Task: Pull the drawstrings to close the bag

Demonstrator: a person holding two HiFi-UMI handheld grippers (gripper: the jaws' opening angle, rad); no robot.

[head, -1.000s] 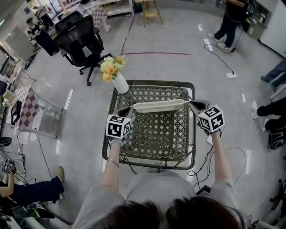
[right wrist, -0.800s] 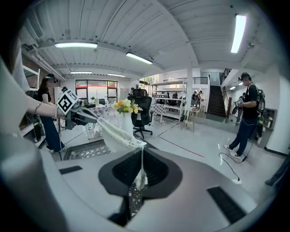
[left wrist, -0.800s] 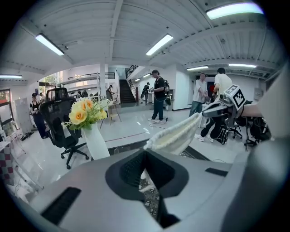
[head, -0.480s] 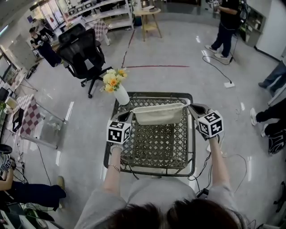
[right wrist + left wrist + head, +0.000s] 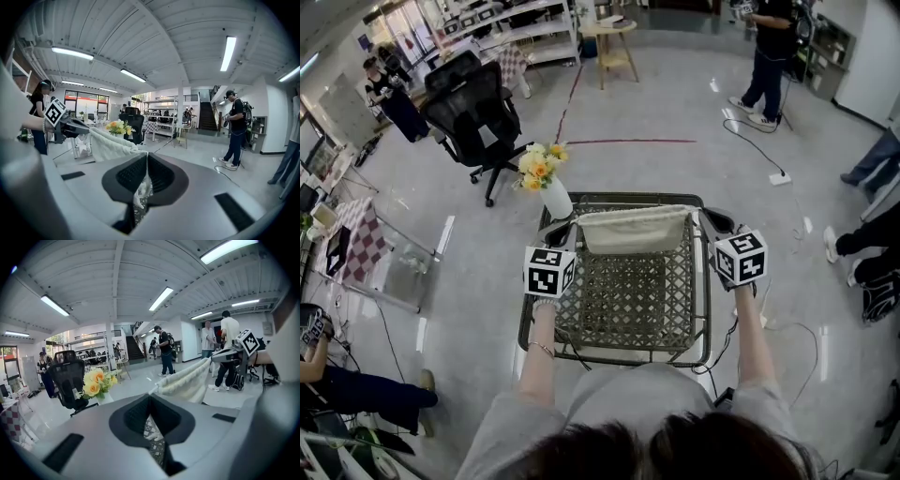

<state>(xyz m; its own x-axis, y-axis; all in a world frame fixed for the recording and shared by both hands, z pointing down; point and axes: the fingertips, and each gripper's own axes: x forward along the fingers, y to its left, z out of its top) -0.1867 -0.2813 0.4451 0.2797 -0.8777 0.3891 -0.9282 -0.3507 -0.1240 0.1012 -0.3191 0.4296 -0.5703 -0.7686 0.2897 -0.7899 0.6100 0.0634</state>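
A cream cloth bag (image 5: 636, 230) hangs stretched between my two grippers above the woven-top table (image 5: 705, 314). My left gripper (image 5: 565, 228) is shut on the drawstring at the bag's left end. My right gripper (image 5: 705, 217) is shut on the drawstring at its right end. In the left gripper view the white string (image 5: 152, 427) runs down through the shut jaws, and the bag (image 5: 187, 380) leads off to the right gripper (image 5: 234, 350). The right gripper view shows string (image 5: 140, 194) between its jaws and the bag (image 5: 110, 143) reaching to the left gripper (image 5: 65, 122).
A white vase of yellow flowers (image 5: 546, 183) stands on the table's far left corner, close to the left gripper. A black office chair (image 5: 473, 94) stands beyond it. A stool (image 5: 614, 42) and standing people (image 5: 769, 47) are farther off. Cables (image 5: 759, 122) lie on the floor.
Both grippers have risen together with the bag. The bag, first lying flat on the table top, now hangs lifted with more of its face showing.
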